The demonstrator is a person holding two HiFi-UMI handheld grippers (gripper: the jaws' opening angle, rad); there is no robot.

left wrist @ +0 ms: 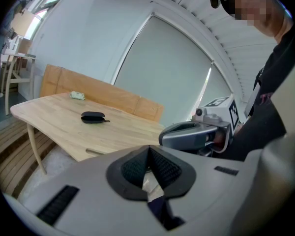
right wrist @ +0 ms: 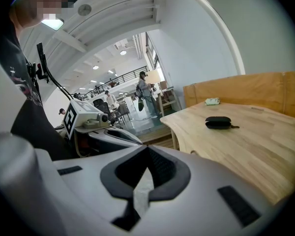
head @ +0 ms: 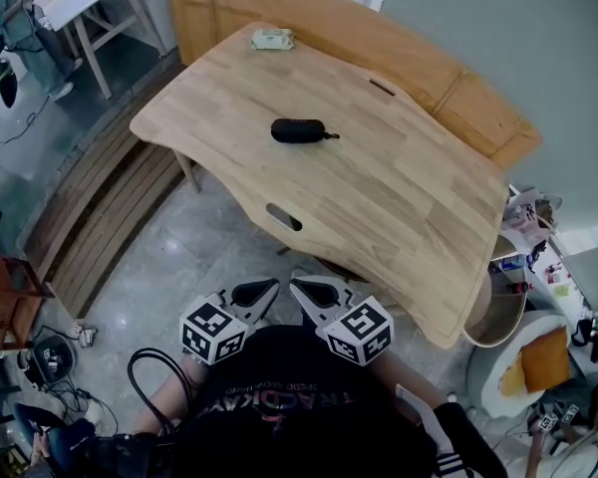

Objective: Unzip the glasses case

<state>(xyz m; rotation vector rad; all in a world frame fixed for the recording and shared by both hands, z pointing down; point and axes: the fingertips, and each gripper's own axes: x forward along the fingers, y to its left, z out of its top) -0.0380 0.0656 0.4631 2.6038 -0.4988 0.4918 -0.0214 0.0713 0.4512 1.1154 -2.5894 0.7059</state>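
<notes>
The glasses case [head: 299,130] lies alone near the middle of the wooden table [head: 399,197], black and oval, with its lid down. A thin cord [head: 331,135] comes out of its right end in the head view. The zip line itself is too small to make out in any view, so I cannot tell how far it is zipped.

Both grippers are held close to the person's body, near the table's front edge and well apart from the case. The left gripper [head: 266,289] has its jaws together, the dark pads meeting in a narrow line with nothing between them. The right gripper [head: 301,289] is the same: its pads are pressed to each other and hold nothing. The two tips point toward each other and are near, but whether they touch I cannot tell.

The hands are hidden behind the marker cubes and the black shirt [head: 289,406], whose print appears upside down and is not readable.

At the far end of the table sits a small pale object [head: 272,39]; what it is I cannot tell. A wooden panel [head: 319,18] stands along the far side of the table, cut off by the frame's top. In the right gripper view, some people [right wrist: 145,95] stand far behind, too small for detail.
</notes>
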